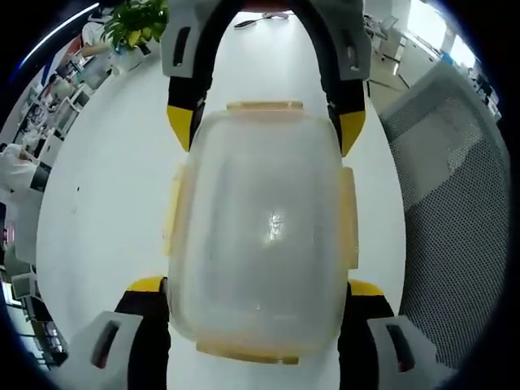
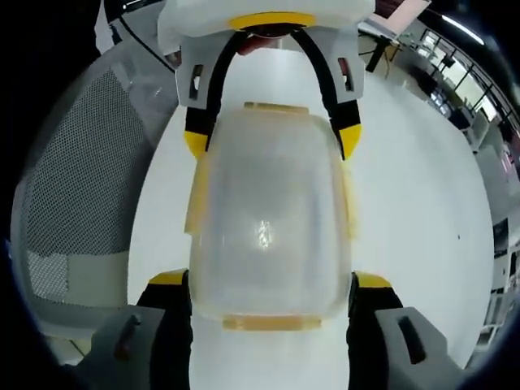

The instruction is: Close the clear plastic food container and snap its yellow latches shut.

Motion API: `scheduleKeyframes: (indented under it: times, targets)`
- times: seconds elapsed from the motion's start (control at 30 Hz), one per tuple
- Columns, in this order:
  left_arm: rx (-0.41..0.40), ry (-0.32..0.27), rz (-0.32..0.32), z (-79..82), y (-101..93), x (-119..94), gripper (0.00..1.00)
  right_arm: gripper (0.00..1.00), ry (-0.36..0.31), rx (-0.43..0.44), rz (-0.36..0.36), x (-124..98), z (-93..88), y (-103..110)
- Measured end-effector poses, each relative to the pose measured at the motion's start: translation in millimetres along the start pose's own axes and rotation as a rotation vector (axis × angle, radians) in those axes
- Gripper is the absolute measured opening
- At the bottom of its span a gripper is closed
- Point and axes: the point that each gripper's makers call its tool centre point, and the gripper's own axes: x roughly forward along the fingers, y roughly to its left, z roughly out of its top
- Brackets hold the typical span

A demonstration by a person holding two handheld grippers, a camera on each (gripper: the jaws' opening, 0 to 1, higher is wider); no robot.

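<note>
A mesh chair (image 1: 455, 203) stands beside the white table (image 1: 106, 211).

Cloudy plastic on a glossy white top

The food container (image 1: 260, 236) is clear plastic gone milky — smooth, with a small glint on its lid — and its latches (image 1: 264, 106) are pale yellow plastic. The table (image 1: 114, 187) is smooth, glossy white. The chair (image 1: 455, 203) at the right has a grey woven mesh back, matt and rough.
</note>
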Motion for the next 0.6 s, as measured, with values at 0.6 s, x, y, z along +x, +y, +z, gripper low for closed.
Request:
scheduleKeyframes:
  times: [0.6]
  targets:
    - [-0.005,0.009,0.002,-12.8,30.2,-0.6,0.84,0.76,0.005,-0.002,-0.003,5.7,12.4,-29.1]
